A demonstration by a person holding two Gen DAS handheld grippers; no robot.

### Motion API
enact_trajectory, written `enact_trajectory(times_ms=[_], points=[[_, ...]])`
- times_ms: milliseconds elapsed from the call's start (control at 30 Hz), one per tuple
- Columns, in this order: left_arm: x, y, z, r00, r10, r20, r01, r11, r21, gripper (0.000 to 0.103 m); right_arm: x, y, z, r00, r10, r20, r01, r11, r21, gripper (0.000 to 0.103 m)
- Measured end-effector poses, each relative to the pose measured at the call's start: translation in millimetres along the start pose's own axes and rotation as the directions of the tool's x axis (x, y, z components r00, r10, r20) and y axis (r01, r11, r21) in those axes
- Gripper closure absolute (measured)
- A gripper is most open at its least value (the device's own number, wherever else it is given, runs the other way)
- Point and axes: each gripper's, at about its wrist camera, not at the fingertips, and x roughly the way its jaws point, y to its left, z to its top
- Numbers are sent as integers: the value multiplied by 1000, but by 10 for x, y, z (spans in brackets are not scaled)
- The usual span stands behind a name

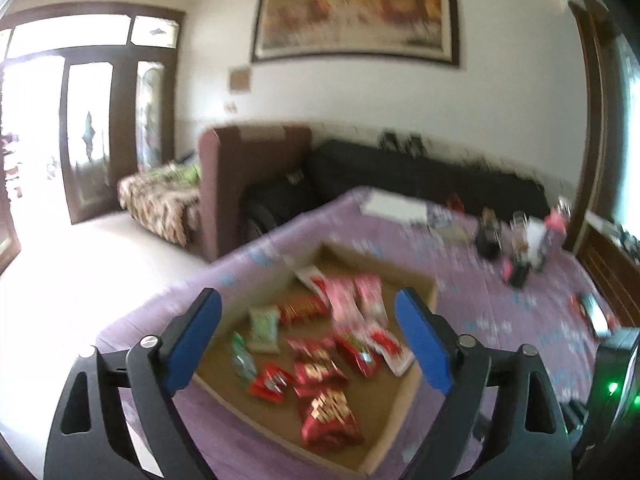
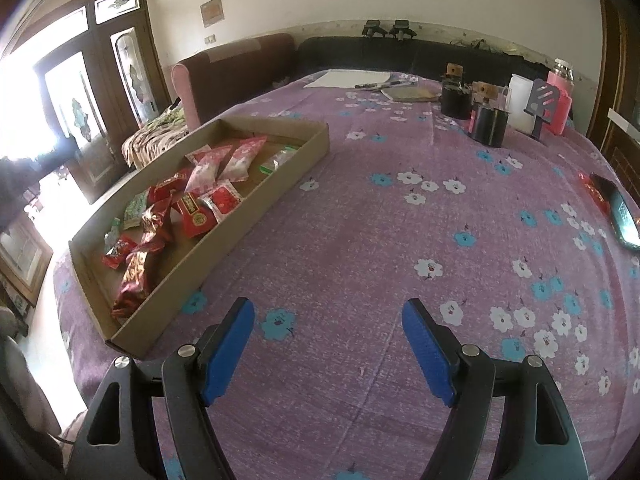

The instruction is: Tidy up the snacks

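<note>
— Grippers?
— My left gripper point(image 1: 308, 316) is spread wide, nothing between the pads, above the cardboard tray point(image 2: 308, 148). My right gripper point(image 2: 328, 344) gapes too, empty, over bare purple flowered tablecloth point(image 2: 360, 232).
— Snacks?
— Red, pink and green snack packets point(image 1: 320, 360) lie loose inside the tray, by the table's left edge. One red packet point(image 2: 594, 192) sits at the right edge, touching a phone point(image 2: 622, 216).

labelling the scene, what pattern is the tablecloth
Purple tablecloth with white and blue flowers, clearest in the right wrist view.
</note>
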Motion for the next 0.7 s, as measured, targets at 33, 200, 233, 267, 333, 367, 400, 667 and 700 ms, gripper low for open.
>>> enact_trajectory(times_ms=[33, 200, 233, 267, 333, 367, 400, 667, 700], points=[[-36, 37, 29, 1000, 12, 16, -12, 1000, -12, 2, -5, 13, 6, 1000, 0, 4, 0, 1000, -3, 25], [-85, 245, 156, 999, 22, 45, -18, 997, -80, 0, -24, 113, 39, 1000, 3, 22, -2, 1000, -29, 25], [-65, 280, 169, 999, 15, 30, -12, 996, -91, 0, -29, 138, 45, 1000, 5, 25, -4, 999, -35, 25], [-29, 324, 181, 1000, 3, 8, -3, 995, -105, 0, -30, 155, 48, 1000, 5, 26, -4, 999, -39, 25], [67, 376, 185, 999, -30, -37, 25, 992, -121, 0, -34, 203, 53, 1000, 11, 28, -9, 999, -50, 25], [133, 396, 176, 997, -46, -64, 38, 991, -129, 0, -36, 233, 57, 999, 15, 28, -14, 998, -57, 25], [191, 399, 157, 995, -54, -87, 42, 990, -133, 0, -37, 254, 59, 999, 18, 28, -17, 998, -62, 25], [577, 258, -99, 965, 54, -258, -66, 997, -36, 0, -67, 472, 78, 999, 39, 29, -35, 993, -117, 25], [621, 244, -132, 958, 57, -282, -67, 997, -27, 0, -66, 491, 78, 999, 40, 28, -36, 992, -121, 25]])
